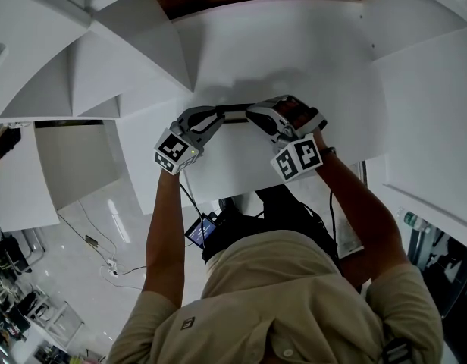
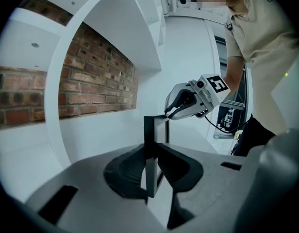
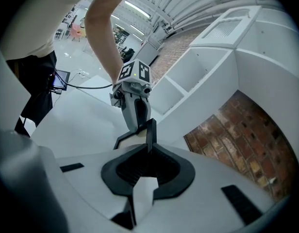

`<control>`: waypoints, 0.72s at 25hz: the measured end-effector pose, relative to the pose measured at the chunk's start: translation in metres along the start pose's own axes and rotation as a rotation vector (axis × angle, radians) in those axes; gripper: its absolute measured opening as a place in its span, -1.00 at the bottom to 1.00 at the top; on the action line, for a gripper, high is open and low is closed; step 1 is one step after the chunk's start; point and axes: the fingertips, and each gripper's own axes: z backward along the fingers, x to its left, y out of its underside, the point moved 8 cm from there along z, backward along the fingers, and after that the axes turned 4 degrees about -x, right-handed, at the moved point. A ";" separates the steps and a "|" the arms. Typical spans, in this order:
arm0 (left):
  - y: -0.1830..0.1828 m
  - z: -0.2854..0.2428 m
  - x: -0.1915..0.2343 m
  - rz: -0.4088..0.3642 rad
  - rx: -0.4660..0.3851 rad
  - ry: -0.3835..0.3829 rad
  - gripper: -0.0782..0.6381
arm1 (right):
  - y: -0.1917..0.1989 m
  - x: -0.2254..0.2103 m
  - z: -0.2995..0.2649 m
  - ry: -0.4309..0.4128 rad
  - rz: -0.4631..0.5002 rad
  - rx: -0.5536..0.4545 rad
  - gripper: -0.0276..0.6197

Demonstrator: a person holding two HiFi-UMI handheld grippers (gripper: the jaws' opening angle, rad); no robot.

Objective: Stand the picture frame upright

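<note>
Now both your claws are clenched on the frame (image 1: pixel 233 111): the left gripper (image 2: pixel 150 166) bites one thin black edge and the right gripper (image 3: pixel 148 155) bites the opposite edge. From the head view the frame is only a slim dark bar above the smooth white table (image 1: pixel 241 51). The right gripper view shows its pale inner panel. A rough red brick wall (image 2: pixel 91 86) lies beyond the frame.

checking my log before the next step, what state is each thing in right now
frame: on edge, held at both ends
left tool: shut on frame
right tool: shut on frame
</note>
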 end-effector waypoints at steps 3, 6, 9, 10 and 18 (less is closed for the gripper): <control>0.004 0.004 -0.003 0.001 0.002 -0.006 -0.56 | -0.006 0.002 0.000 -0.006 -0.018 -0.003 -0.81; 0.007 0.008 -0.007 0.003 0.007 -0.011 -0.56 | -0.011 0.006 -0.001 -0.016 -0.023 -0.002 -0.81; 0.010 0.011 -0.011 0.000 0.011 -0.014 -0.56 | -0.015 0.009 -0.001 -0.024 -0.023 -0.001 -0.81; 0.010 0.012 -0.012 -0.001 0.009 -0.015 -0.56 | -0.016 0.010 -0.001 -0.026 -0.024 0.000 -0.81; 0.012 0.014 -0.019 -0.028 0.034 -0.009 -0.56 | -0.022 0.017 0.003 -0.042 -0.015 0.009 -0.81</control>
